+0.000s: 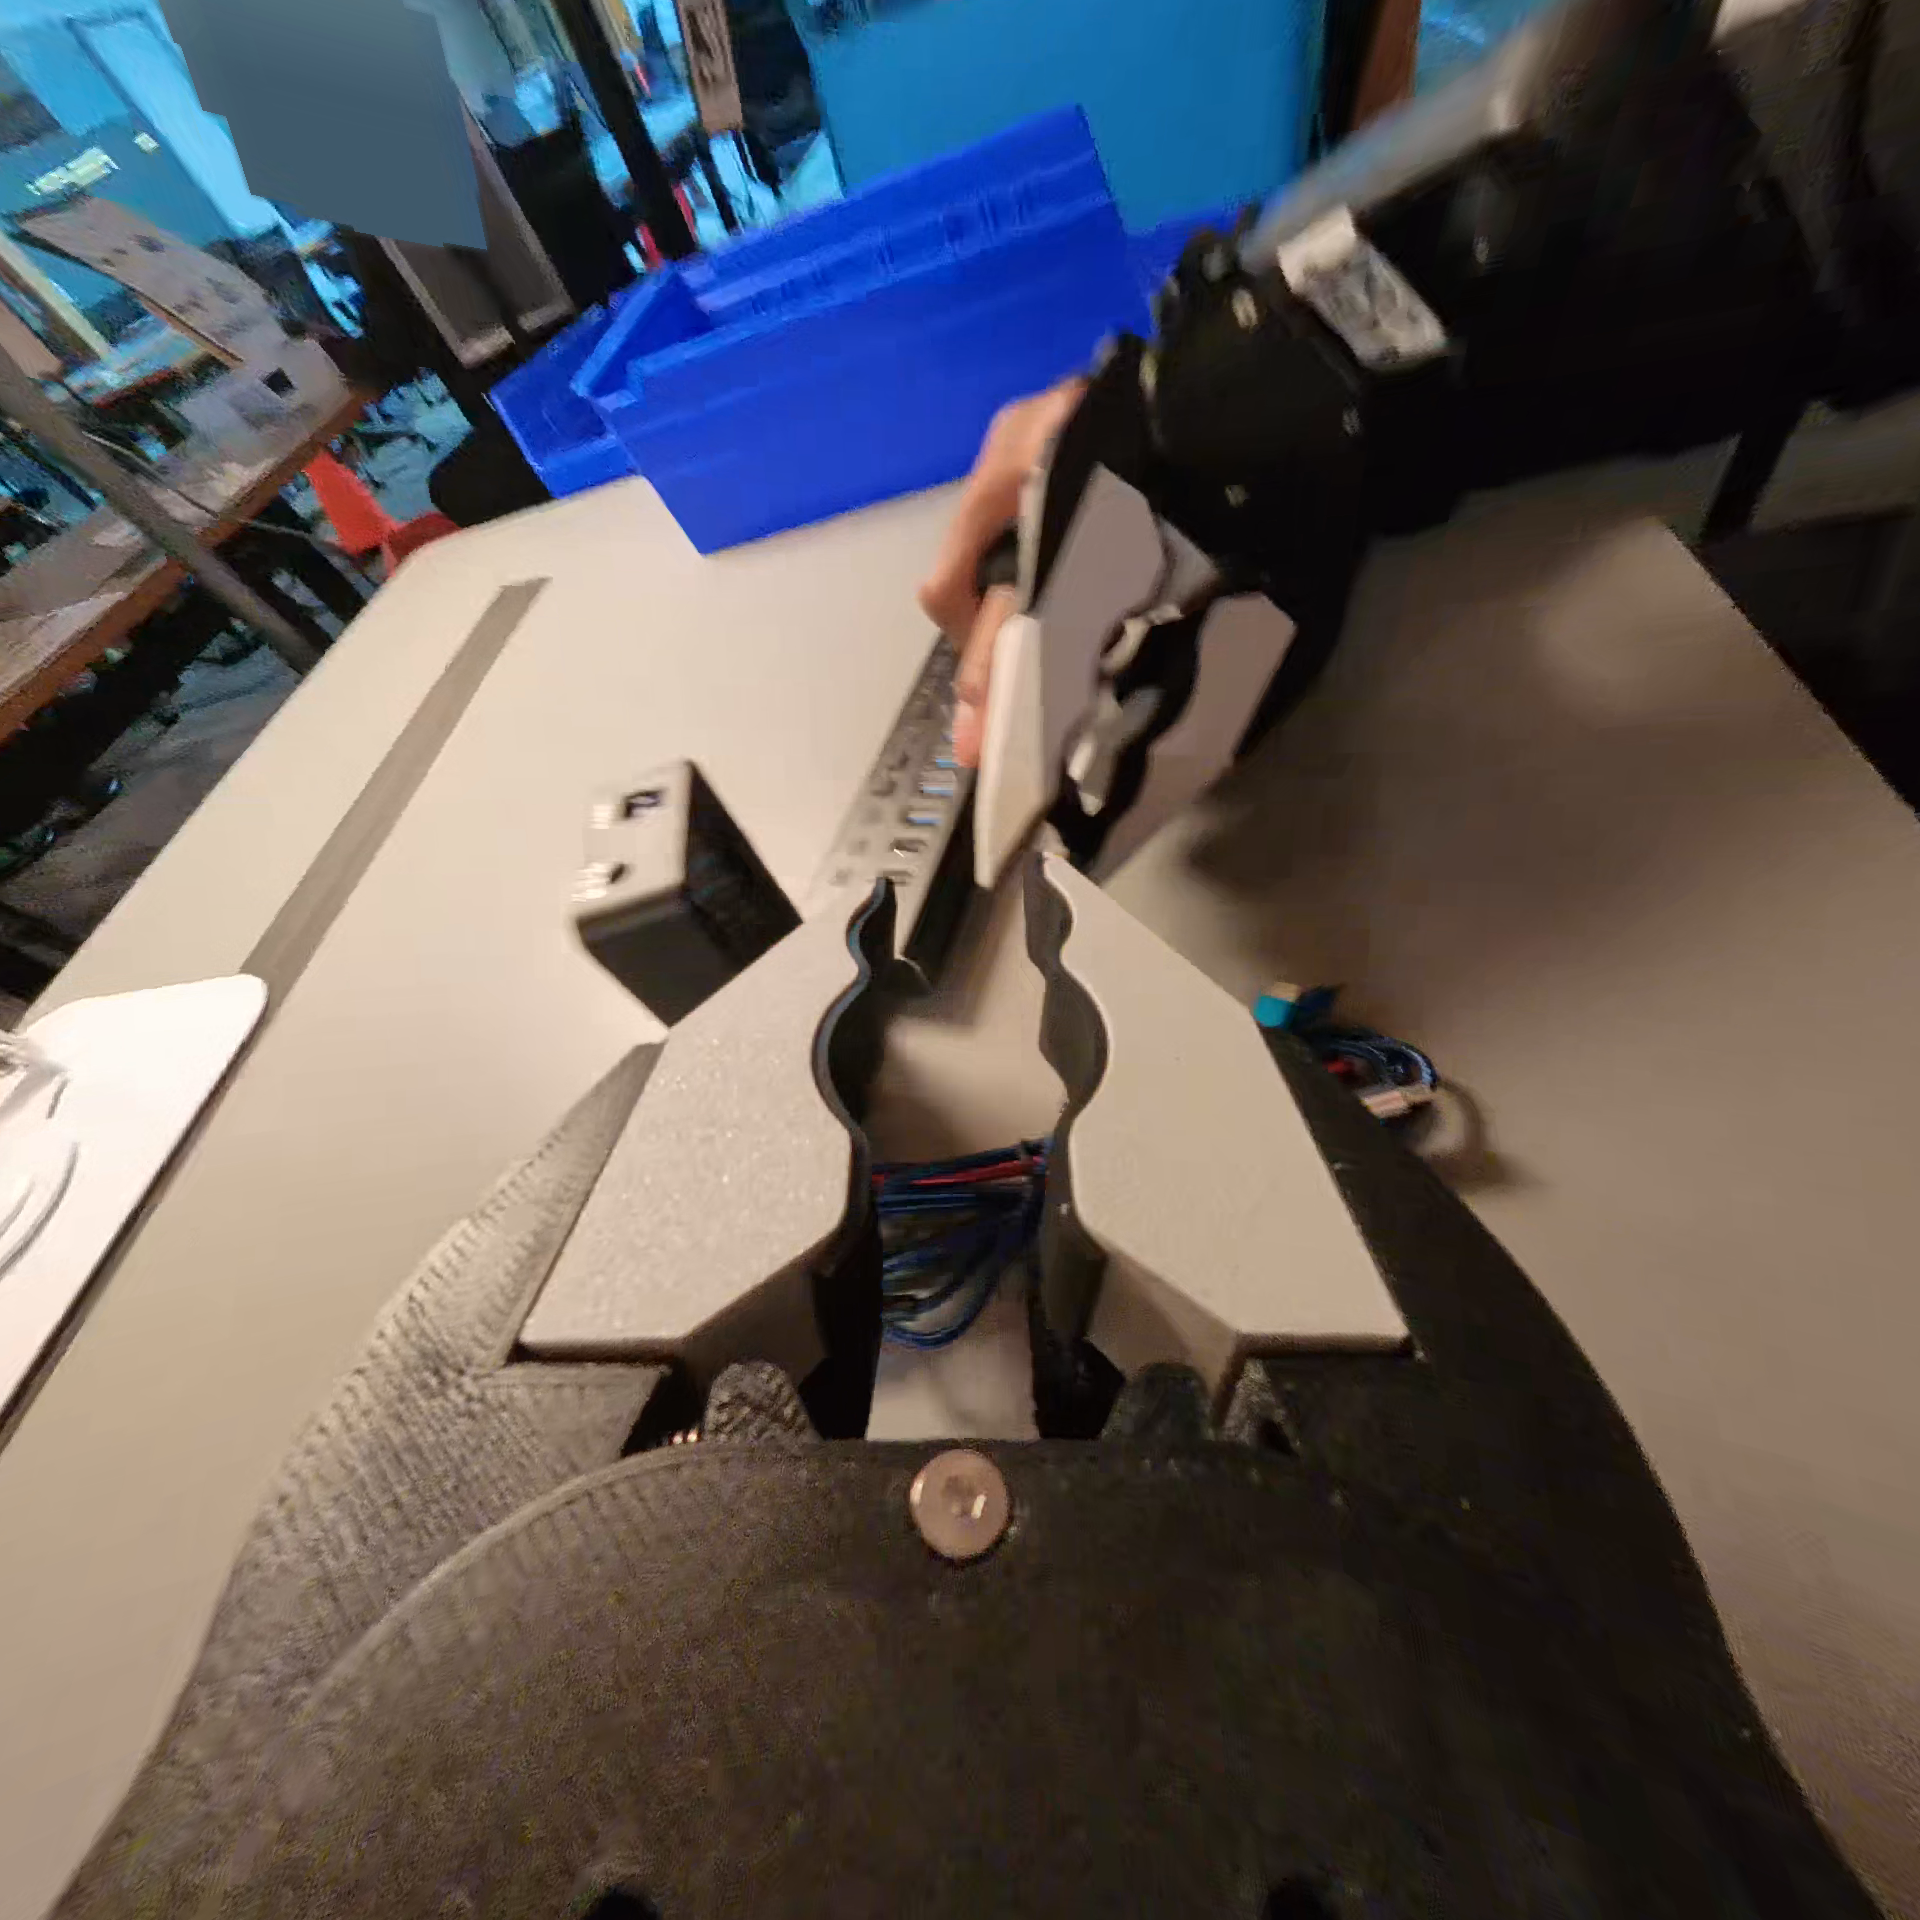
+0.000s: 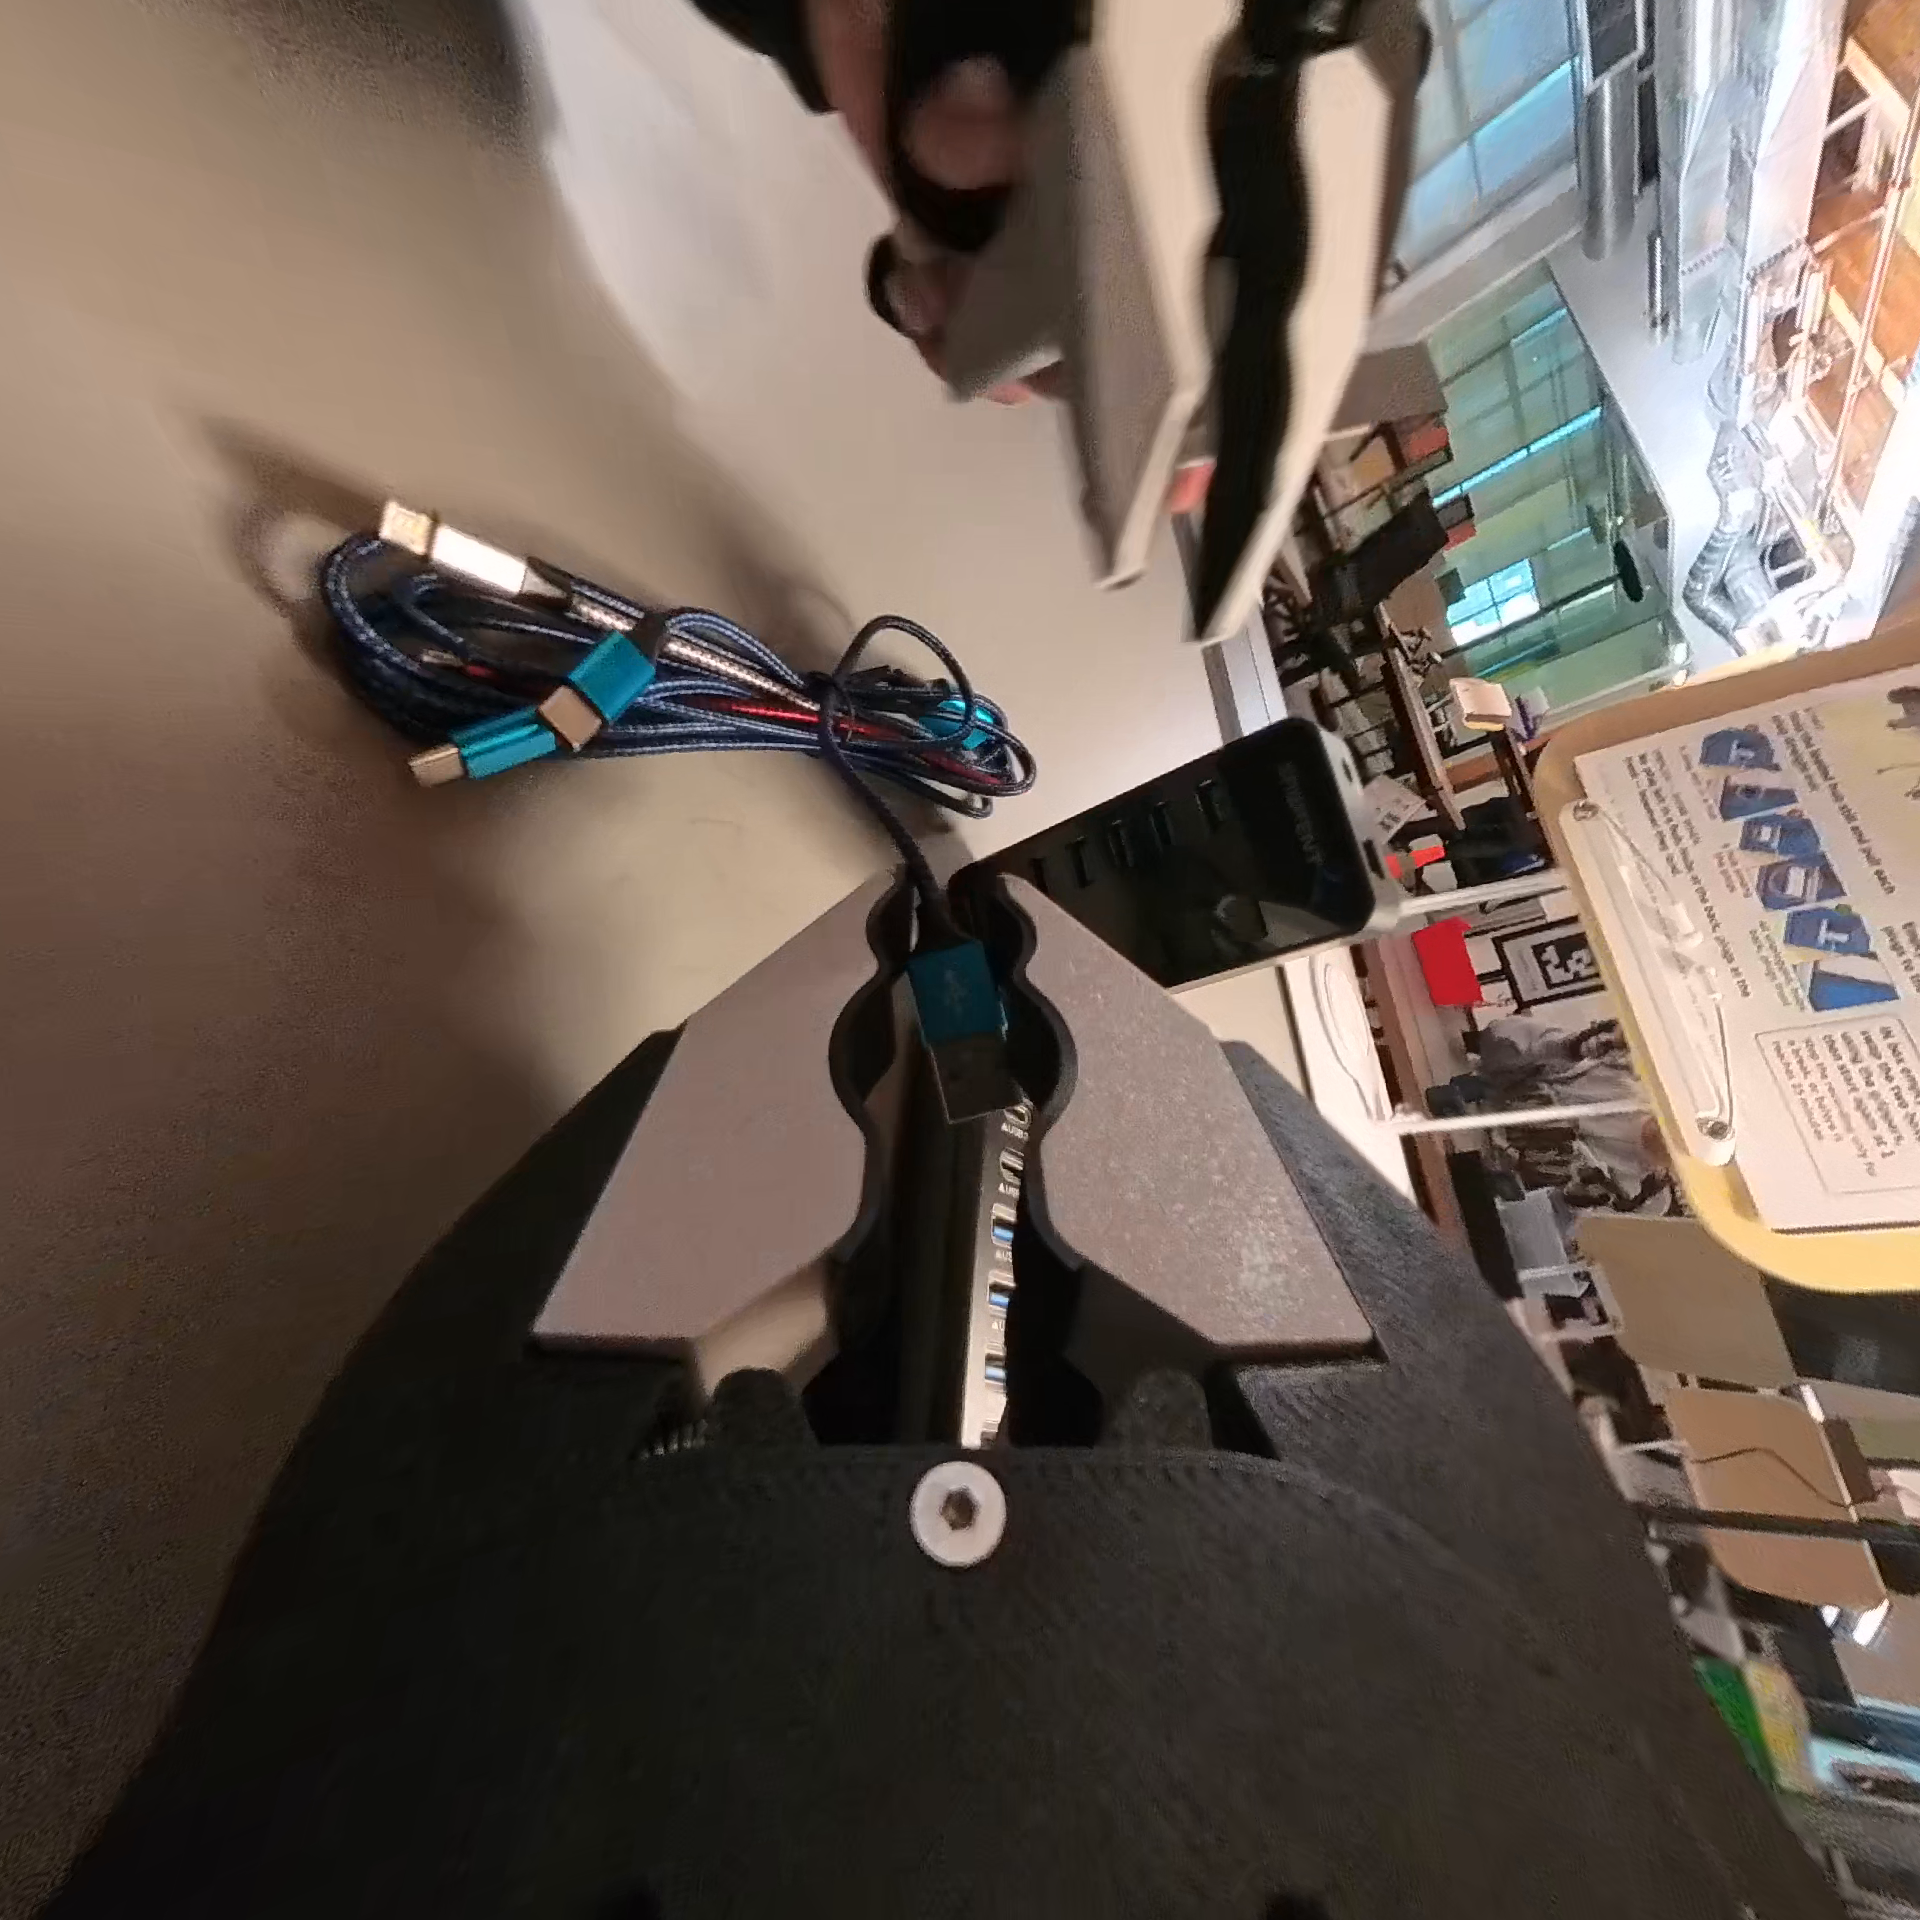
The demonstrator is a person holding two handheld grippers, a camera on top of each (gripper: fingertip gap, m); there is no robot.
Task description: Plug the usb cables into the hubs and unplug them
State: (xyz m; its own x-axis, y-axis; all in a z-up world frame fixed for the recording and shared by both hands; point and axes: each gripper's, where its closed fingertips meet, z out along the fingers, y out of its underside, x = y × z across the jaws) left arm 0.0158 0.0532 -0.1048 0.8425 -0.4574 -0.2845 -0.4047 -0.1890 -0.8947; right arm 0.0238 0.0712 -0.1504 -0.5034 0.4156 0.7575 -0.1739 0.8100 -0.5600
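Note:
My right gripper [image 2: 945, 896] is shut on a blue USB plug [image 2: 958, 1013], whose metal end points back toward the camera. Its braided cable runs out past the fingertips to a bundle of blue cables [image 2: 675, 696] on the grey table. A long hub strip [image 2: 1000, 1247] with a row of ports lies under the right fingers. A black box hub [image 2: 1174, 883] stands just beyond. My left gripper [image 1: 961, 881] is open and empty above the strip's near end [image 1: 904, 769]. The right gripper [image 1: 1039, 727], held by a hand, hangs over the strip. The box hub [image 1: 665, 883] sits to the left.
Blue plastic bins [image 1: 831, 395] stand at the table's far edge. A white pad [image 1: 125, 1060] lies at the left, beside a dark strip [image 1: 395, 769] on the tabletop. An instruction sheet on a stand [image 2: 1766, 935] is near the box hub. More cable [image 1: 1371, 1060] lies right of my left fingers.

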